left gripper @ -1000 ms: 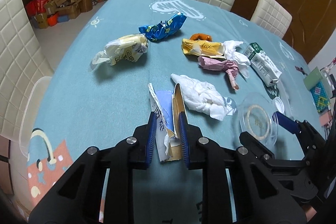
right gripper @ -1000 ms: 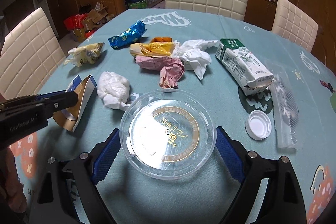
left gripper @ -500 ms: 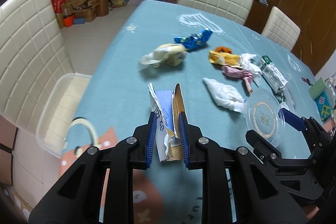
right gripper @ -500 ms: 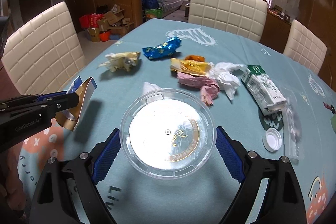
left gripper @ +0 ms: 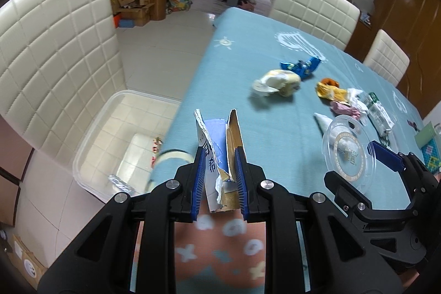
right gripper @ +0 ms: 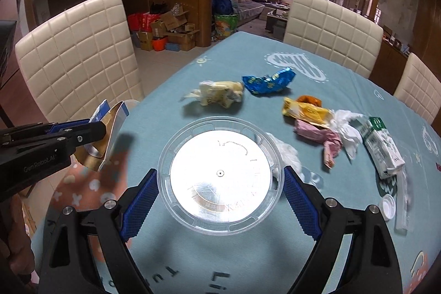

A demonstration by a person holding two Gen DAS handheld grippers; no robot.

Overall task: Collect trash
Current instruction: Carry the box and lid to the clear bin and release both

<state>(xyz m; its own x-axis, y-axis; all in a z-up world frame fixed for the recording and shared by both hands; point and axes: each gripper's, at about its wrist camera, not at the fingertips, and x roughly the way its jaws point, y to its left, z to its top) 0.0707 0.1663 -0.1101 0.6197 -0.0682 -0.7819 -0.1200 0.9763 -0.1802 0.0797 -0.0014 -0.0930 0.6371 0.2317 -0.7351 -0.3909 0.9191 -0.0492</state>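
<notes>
My left gripper (left gripper: pixel 219 182) is shut on a torn blue and white carton (left gripper: pixel 213 137) with a gold lining, held in the air over the table's left edge; it also shows in the right wrist view (right gripper: pixel 106 139). My right gripper (right gripper: pixel 219 197) is shut on a clear round plastic lid (right gripper: pixel 219 175), held above the table; the lid also shows in the left wrist view (left gripper: pixel 348 150). A clear plastic bin (left gripper: pixel 91 153) stands on the floor left of the table, with a foil scrap (left gripper: pixel 120 181) inside.
On the teal tablecloth (right gripper: pixel 275 252) lie a yellow wrapper (right gripper: pixel 217 92), a blue wrapper (right gripper: pixel 268 80), an orange-yellow packet (right gripper: pixel 306 109), pink paper (right gripper: pixel 319 137), white tissue (right gripper: pixel 347 126), a green-white carton (right gripper: pixel 381 145) and a white cap (right gripper: pixel 387 207). White chairs (left gripper: pixel 55 57) surround the table.
Both grippers have lifted and swung left with their loads. The left gripper now holds the carton near the table's left edge, and the floor bin has come into view.
</notes>
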